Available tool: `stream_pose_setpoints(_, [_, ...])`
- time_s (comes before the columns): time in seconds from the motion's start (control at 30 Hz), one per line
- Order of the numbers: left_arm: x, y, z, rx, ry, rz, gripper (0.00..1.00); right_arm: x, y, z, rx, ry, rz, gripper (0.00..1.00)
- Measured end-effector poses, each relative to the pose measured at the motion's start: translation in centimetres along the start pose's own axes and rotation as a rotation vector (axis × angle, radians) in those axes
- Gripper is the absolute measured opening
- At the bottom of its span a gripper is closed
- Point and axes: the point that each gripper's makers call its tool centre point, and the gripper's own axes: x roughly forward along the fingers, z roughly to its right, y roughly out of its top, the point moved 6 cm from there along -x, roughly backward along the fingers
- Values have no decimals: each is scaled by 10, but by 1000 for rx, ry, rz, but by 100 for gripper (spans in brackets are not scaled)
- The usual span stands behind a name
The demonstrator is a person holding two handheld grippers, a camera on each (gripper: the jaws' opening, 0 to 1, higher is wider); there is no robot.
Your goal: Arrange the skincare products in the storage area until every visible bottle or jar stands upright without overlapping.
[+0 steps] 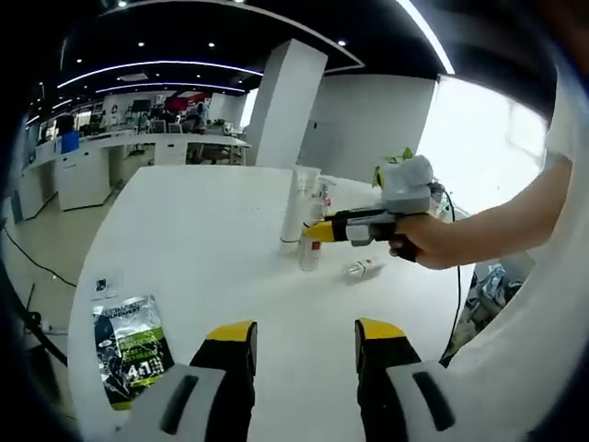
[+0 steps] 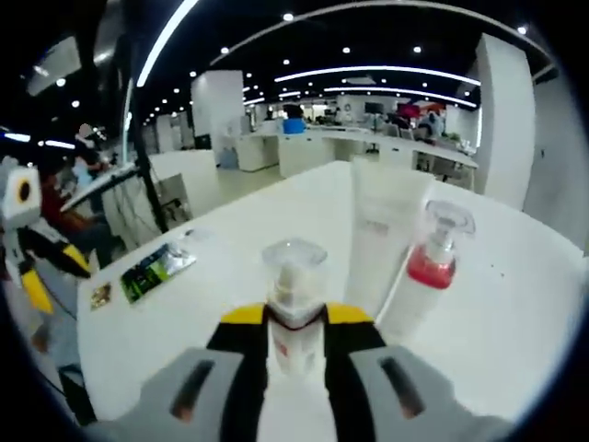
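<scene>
My right gripper (image 2: 294,319) is shut on a small bottle (image 2: 294,267) with a clear cap and holds it upright on the white table (image 2: 515,313). Just behind stand a tall white tube (image 2: 382,235) and a clear-capped pump bottle (image 2: 433,262) with pink liquid. In the left gripper view the right gripper (image 1: 319,232) comes in from the right in a person's hand, with the small bottle (image 1: 310,255) beside the white tube (image 1: 299,203). Another small bottle (image 1: 362,269) lies on its side nearby. My left gripper (image 1: 304,336) is open over the near table, holding nothing.
A green and black sachet (image 1: 133,354) lies flat near the table's left edge, with a small card (image 1: 106,284) beyond it. The sachet (image 2: 156,267) also lies left of the bottles in the right gripper view. Office desks and a white pillar (image 1: 285,101) stand behind.
</scene>
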Motion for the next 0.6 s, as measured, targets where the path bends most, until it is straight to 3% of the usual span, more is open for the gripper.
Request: stream_pose_setpoints(0.6, [-15, -10, -8, -41, 41, -8, 43, 20, -14, 22, 8, -61, 16, 20])
